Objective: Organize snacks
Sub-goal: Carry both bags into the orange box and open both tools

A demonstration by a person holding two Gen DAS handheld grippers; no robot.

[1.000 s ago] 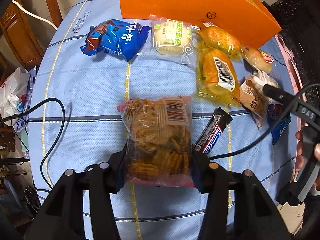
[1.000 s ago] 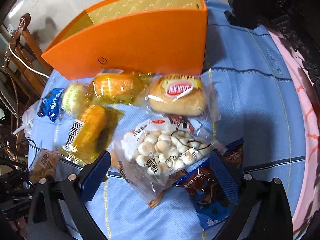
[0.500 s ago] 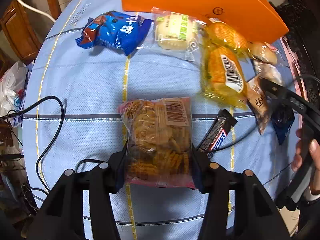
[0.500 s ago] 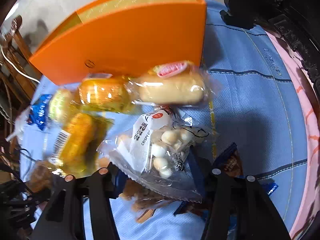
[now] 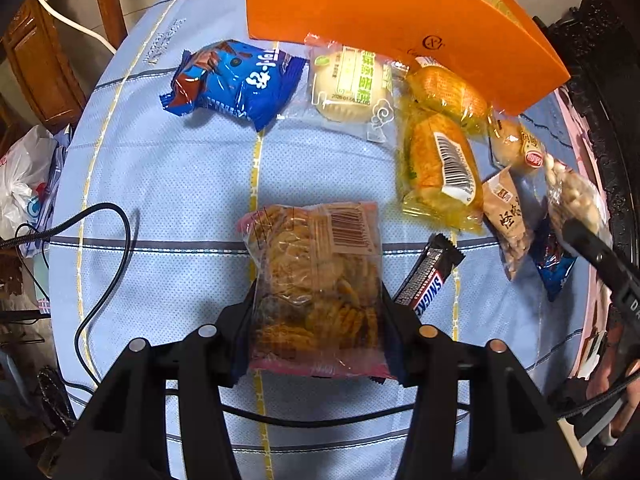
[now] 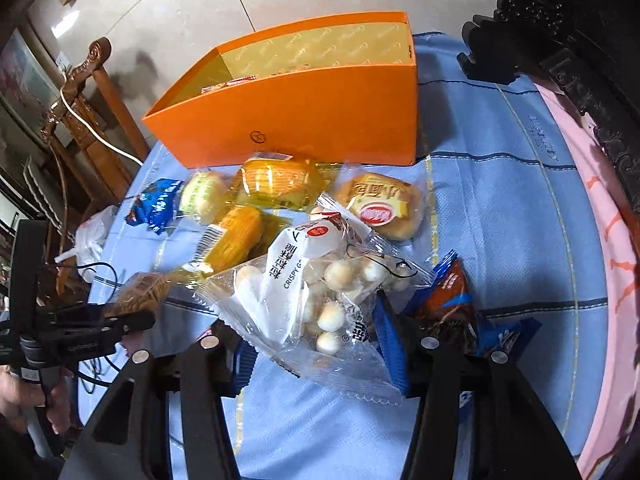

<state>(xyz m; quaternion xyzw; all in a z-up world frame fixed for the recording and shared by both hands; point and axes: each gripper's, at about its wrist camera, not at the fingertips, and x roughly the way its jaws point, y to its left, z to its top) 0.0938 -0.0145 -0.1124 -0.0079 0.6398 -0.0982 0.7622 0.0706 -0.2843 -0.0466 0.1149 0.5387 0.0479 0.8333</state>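
Lifted off the pile since the earlier frame, the clear packet of round white crispy balls (image 6: 320, 300) now hangs between the blue pads of the right gripper (image 6: 316, 344), whose jaws closed onto it from a wide spread within the last second. Seen from the right wrist, that packet sits at lower centre, above the light blue striped tablecloth (image 6: 500, 208). Behind it lie a round bun in a clear wrapper with a red label (image 6: 380, 208), two yellow-wrapped cakes (image 6: 276, 180) and a blue and brown snack pouch (image 6: 452, 292) at lower right. An open orange cardboard box (image 6: 312, 120) stands across the upper middle. From the left wrist, the left gripper (image 5: 318, 312) pinches a clear bag of golden ridged crackers (image 5: 316, 276) at its lower half, at bottom centre. Just right of it a dark Snickers bar (image 5: 428, 280) lies on the cloth. A blue biscuit packet (image 5: 236, 80) and a pale round cake in clear film (image 5: 348, 84) sit at upper centre, beside the orange box. A black cable (image 5: 108, 264) loops at left.
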